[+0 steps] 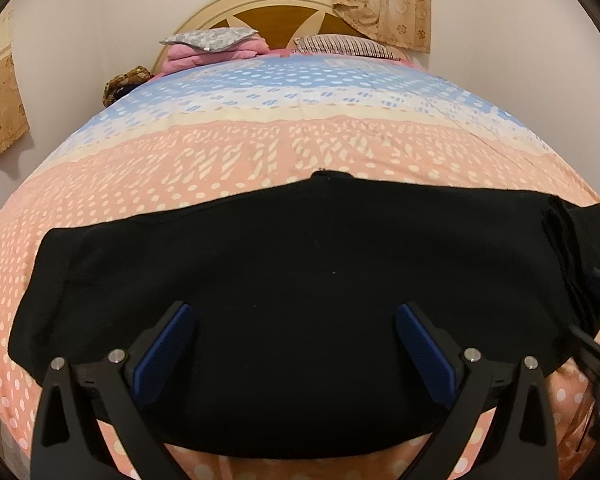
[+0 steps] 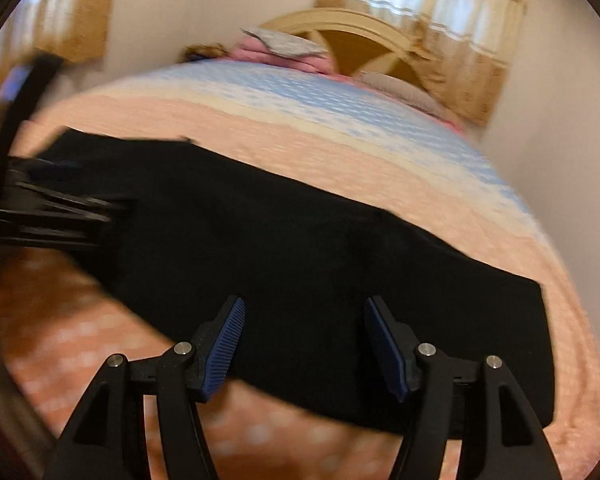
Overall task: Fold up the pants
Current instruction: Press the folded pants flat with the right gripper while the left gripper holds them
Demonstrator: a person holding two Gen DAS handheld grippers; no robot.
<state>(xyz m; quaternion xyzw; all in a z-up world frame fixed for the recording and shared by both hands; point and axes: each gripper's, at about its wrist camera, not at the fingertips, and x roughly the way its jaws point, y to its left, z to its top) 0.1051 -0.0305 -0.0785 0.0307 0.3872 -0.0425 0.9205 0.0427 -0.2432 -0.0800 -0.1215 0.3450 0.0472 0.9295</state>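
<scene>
Black pants lie flat across the near end of the bed, stretched from left to right. My left gripper hovers over their near middle, jaws wide open and empty. The pants also show in the right wrist view, which is blurred by motion. My right gripper is open and empty above the pants' near edge. The left gripper's fingers show at the far left of that view, over the pants. Part of the right gripper shows at the right edge of the left wrist view.
The bed cover is pink with white dots, turning blue farther away. Pillows and a pink folded blanket sit by the headboard. Curtains hang behind. Walls close in on both sides of the bed.
</scene>
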